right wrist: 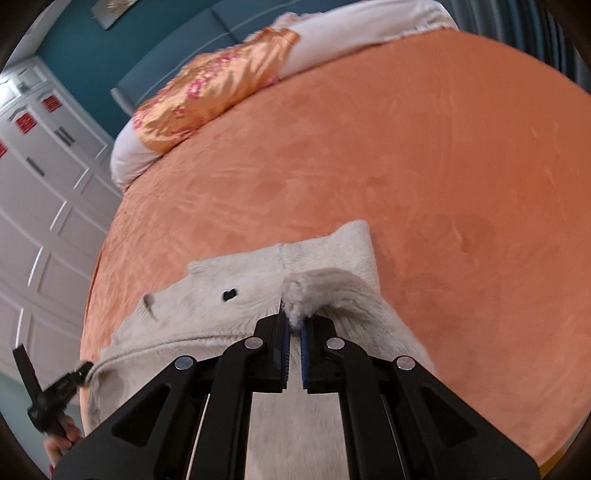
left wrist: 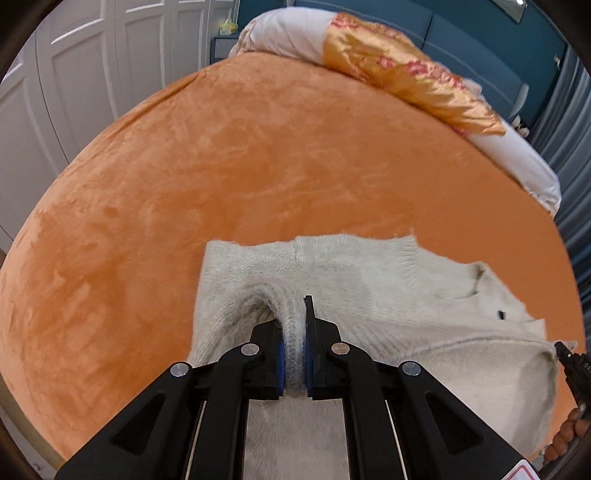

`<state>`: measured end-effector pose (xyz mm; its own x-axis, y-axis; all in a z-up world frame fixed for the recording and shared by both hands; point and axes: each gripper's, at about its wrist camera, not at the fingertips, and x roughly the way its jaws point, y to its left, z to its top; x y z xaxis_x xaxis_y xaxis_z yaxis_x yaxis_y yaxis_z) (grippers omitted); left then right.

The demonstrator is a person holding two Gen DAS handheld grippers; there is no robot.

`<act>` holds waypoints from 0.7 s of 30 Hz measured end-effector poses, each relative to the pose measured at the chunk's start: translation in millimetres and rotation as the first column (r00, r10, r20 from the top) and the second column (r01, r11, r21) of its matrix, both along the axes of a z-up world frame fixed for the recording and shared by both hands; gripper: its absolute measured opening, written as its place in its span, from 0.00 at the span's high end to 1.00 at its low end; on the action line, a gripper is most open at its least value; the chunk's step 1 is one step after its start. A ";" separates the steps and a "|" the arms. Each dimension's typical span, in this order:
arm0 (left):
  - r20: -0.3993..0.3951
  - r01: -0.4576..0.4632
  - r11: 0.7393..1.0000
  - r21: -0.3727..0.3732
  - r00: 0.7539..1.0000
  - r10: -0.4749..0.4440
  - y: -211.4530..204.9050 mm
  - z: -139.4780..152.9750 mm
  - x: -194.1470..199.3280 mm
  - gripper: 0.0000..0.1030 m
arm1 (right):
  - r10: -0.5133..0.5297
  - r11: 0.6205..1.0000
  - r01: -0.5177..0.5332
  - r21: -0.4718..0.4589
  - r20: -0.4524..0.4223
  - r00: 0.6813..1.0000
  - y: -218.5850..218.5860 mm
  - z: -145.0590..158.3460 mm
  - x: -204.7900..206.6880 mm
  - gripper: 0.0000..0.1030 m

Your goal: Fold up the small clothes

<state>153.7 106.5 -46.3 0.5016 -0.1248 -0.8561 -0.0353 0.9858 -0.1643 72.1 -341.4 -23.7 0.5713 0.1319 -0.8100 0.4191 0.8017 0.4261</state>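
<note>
A fuzzy cream knit sweater (left wrist: 369, 288) lies on the orange bed (left wrist: 221, 166). My left gripper (left wrist: 294, 332) is shut on a ribbed fold of it, lifted a little off the bed. In the right wrist view the same sweater (right wrist: 221, 306) shows a small black mark. My right gripper (right wrist: 294, 325) is shut on a fuzzy bunched edge of the sweater. The sweater's near edge is stretched between the two grippers. The right gripper's tip shows at the left view's right edge (left wrist: 565, 354), and the left gripper at the right view's lower left (right wrist: 79, 371).
A white bolster with an orange floral cover (left wrist: 406, 77) lies along the head of the bed, against a teal headboard (left wrist: 461, 33). White wardrobe doors (left wrist: 74, 74) stand past the bed's left side. Grey curtains (left wrist: 569, 155) hang at the right.
</note>
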 end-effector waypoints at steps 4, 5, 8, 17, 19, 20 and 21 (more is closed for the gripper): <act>-0.040 0.002 0.999 0.032 0.999 -0.001 -7.3 -15.1 9.1 0.94 | 0.008 0.999 -0.010 -0.031 -0.044 0.999 2.5 -14.8 13.6 0.97; -0.044 0.002 0.999 0.038 0.999 0.000 -7.3 -18.5 11.7 0.94 | 0.013 0.999 -0.015 -0.041 -0.054 0.998 4.4 -19.1 17.8 0.97; -0.052 0.005 0.999 0.051 0.999 -0.002 -9.6 -26.1 16.2 0.94 | 0.018 0.998 -0.022 -0.051 -0.076 0.997 2.4 -29.1 23.8 0.96; -0.040 0.030 0.991 0.128 0.999 -0.025 -19.6 -37.5 24.5 0.93 | 0.031 0.995 -0.040 -0.087 -0.098 0.995 2.2 -45.8 37.9 0.96; -0.031 0.025 0.990 0.136 0.999 -0.021 -20.1 -40.8 25.3 0.92 | 0.039 0.993 -0.050 -0.105 -0.100 0.994 4.1 -48.0 41.0 0.96; -0.024 0.023 0.990 0.141 1.000 -0.019 -20.6 -42.6 25.7 0.90 | 0.046 0.991 -0.059 -0.120 -0.101 0.994 5.6 -49.3 42.4 0.96; -0.016 0.022 0.989 0.149 1.000 -0.020 -21.2 -44.0 25.7 0.88 | 0.055 0.988 -0.069 -0.141 -0.102 0.993 7.6 -50.5 43.7 0.97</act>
